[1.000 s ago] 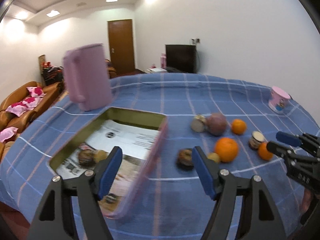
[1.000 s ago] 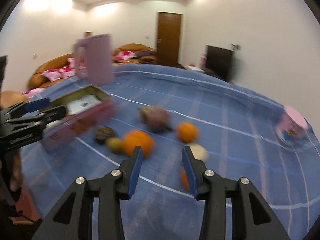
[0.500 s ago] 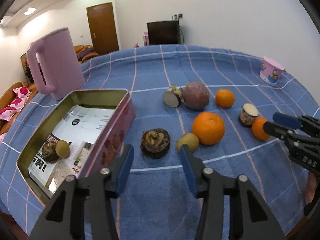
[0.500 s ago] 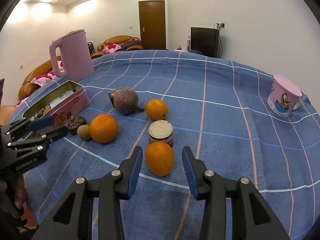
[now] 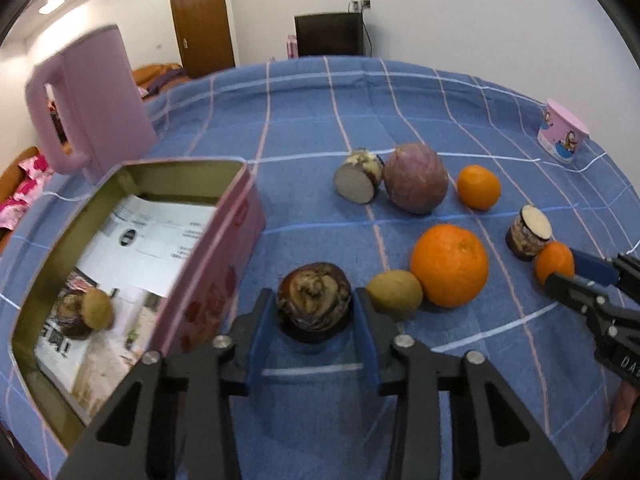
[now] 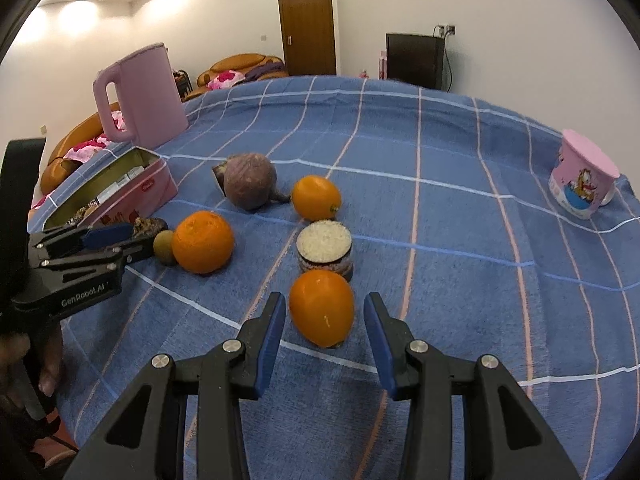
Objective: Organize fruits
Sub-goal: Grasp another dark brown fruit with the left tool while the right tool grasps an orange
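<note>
Kiwi touches left tongs; tin close beside.

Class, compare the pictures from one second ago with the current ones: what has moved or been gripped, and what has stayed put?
The left claw moved forward and now brackets the dark cut fruit, pads at its sides. The right claw advanced to straddle the small orange, still open. The tin, kettle and remaining fruit stayed put.

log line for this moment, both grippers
left gripper: open around dark fruit | right gripper: open around small orange | tin: holds two fruits
</note>
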